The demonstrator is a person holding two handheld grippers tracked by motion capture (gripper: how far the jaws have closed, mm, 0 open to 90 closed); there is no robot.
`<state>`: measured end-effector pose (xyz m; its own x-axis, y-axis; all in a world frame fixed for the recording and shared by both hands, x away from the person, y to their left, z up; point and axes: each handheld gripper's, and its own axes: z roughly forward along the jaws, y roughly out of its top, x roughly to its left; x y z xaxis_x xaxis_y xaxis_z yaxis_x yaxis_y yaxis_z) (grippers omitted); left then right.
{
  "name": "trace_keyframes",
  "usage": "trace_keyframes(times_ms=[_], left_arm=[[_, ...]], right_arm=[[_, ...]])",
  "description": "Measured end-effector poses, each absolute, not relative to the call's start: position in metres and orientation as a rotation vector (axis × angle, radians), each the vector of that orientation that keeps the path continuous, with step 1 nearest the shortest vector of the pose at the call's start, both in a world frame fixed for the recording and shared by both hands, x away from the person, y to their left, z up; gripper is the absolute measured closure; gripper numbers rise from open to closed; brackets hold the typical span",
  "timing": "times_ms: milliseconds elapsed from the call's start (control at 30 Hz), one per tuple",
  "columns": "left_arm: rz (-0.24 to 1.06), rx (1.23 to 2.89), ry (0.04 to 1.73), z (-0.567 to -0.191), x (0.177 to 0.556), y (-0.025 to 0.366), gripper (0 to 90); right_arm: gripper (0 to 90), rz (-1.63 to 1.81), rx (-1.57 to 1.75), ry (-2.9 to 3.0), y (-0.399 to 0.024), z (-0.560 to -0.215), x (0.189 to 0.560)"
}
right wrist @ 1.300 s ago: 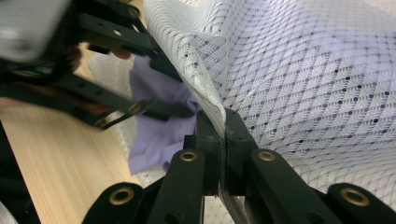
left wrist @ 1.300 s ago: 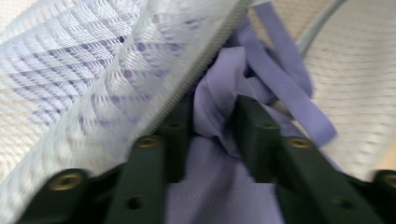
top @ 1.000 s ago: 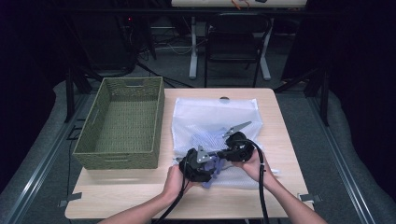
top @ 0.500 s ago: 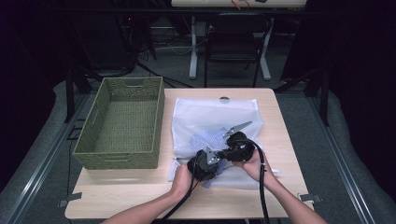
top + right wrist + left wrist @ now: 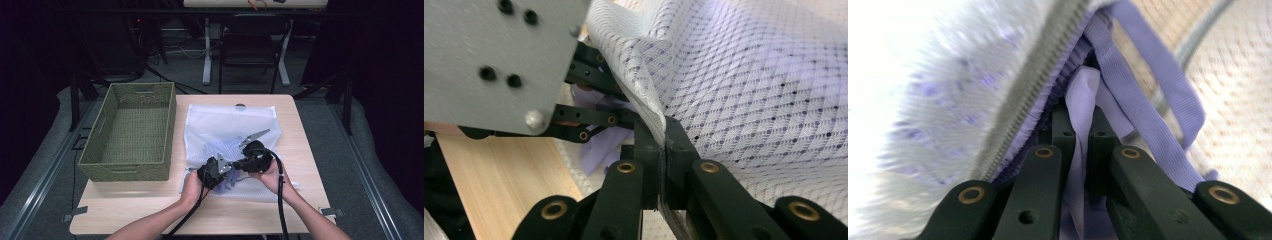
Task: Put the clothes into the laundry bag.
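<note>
Lilac garment now pinched in my left gripper, which moved in; right gripper clamps the mesh bag edge, likely extraction.

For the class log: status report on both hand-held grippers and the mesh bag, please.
Left hand-held gripper shut on lilac garment. Right hand-held gripper shut on mesh bag edge. Wicker basket alongside, nothing blocking.

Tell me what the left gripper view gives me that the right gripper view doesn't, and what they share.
Left gripper view alone: the left gripper shut on lilac cloth, with the bag's zipper and a lilac strap beside it.

Right gripper view alone: the right gripper shut on the mesh bag's edge, the wooden table, and the left gripper's grey plate.

Both: the white mesh bag, the lilac cloth, and jaws closed.
</note>
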<state>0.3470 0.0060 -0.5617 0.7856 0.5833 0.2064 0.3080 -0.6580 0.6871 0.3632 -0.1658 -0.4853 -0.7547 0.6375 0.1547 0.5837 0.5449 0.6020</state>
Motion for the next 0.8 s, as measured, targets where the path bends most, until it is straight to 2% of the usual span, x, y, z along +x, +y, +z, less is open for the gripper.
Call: trace_keyframes(times_ms=[267,433,533,633,800], left_arm=[[0.677,2.134,0.684,-0.54,0.349,0.008,86.6],[0.727,2.077,0.718,-0.541,0.354,0.006,86.3],[0.7,2.132,0.734,-0.55,0.36,0.003,85.4],[0.539,2.251,0.774,-0.565,0.367,0.0,82.8],[0.475,2.286,0.761,-0.561,0.363,0.002,68.3]], right_arm=[[87.3,1.078,1.068,2.643,-0.17,-0.47,0.362],[87.3,1.104,1.081,2.623,-0.174,-0.467,0.362],[87.3,1.087,1.098,2.632,-0.174,-0.474,0.365],[87.2,1.052,1.119,2.654,-0.174,-0.483,0.367],[87.2,1.029,1.126,2.663,-0.177,-0.488,0.367]])
